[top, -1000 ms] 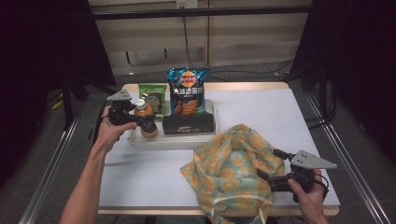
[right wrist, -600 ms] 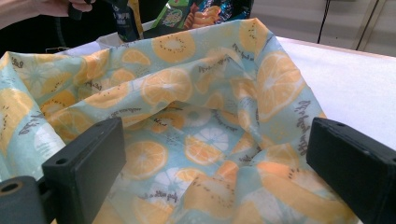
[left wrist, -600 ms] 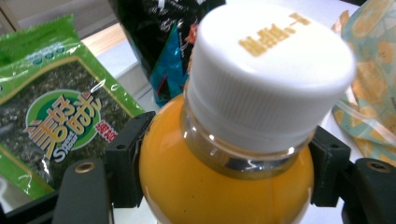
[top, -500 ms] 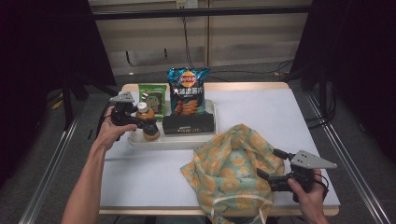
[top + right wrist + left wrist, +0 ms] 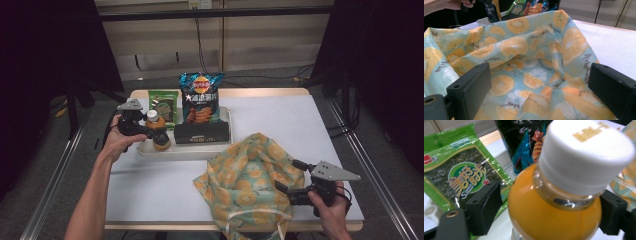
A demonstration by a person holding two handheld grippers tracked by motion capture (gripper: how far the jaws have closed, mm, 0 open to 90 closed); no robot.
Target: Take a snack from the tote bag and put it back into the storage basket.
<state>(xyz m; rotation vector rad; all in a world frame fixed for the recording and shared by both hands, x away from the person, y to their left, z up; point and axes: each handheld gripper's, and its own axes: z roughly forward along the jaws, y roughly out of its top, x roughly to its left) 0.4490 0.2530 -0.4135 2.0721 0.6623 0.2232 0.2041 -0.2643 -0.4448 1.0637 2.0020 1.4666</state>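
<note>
An orange juice bottle (image 5: 158, 134) with a white cap (image 5: 586, 152) stands at the left end of the white tray (image 5: 180, 152). My left gripper (image 5: 146, 131) reaches it from the left, and the bottle's shoulder (image 5: 554, 215) sits between the jaws. The jaws have just been opening; the left pad (image 5: 485, 207) stands a little off the bottle. At the front right, my right gripper (image 5: 286, 175) is open with nothing between its jaws. It points at the orange-print cloth bag (image 5: 250, 175), whose folds lie just beyond it (image 5: 524, 50).
Also on the tray are a black box (image 5: 202, 133) and, leaning behind it, a blue chips bag (image 5: 201, 97). A green seaweed pack (image 5: 163, 104) stands at the back left. Bare white tabletop (image 5: 280, 115) lies at the back right.
The bottle and my left gripper have sunk slightly toward the tray's left end. The right gripper and the cloth bag have not moved.
</note>
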